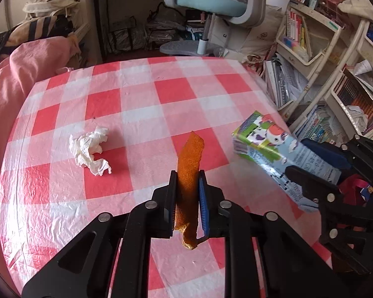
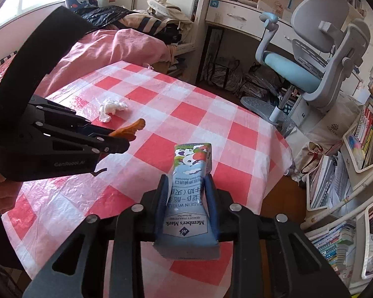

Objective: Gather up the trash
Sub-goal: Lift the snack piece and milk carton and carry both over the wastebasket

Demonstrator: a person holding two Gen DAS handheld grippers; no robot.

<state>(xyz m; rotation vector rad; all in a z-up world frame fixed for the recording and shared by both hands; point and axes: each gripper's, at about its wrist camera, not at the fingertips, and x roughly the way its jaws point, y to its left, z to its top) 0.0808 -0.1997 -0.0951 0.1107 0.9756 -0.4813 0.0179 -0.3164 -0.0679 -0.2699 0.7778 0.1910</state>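
Left gripper [image 1: 186, 181] clamped on an orange peel [image 1: 189, 159] — light, limp; right gripper [image 2: 186, 186] clamped mid-body on a milk carton [image 2: 189, 198], likely empty and crushable. Both are held above the checked table [image 1: 126, 99]; a crumpled tissue [image 1: 90, 152] — soft, pinchable anywhere — lies on it.

Item count, red-and-white checked plastic table cover [image 1: 141, 94], one sheet.

Crumpled white paper tissue [image 1: 90, 150]: one, on the left part of the cover.

Strip of orange peel [image 1: 189, 171]: one, in the near centre, above the cover.

Pale blue milk carton printed with a cartoon cow [image 2: 190, 186]: one, on the right.

Black two-finger grippers with blue pads: two, the left gripper [image 1: 187, 193] and the right gripper [image 2: 187, 193].

Grey office chair with a light blue seat [image 2: 308, 57]: one, far side.

White open bookshelves crammed with books [image 1: 335, 57]: at least two units on the right; the books are too many to count.
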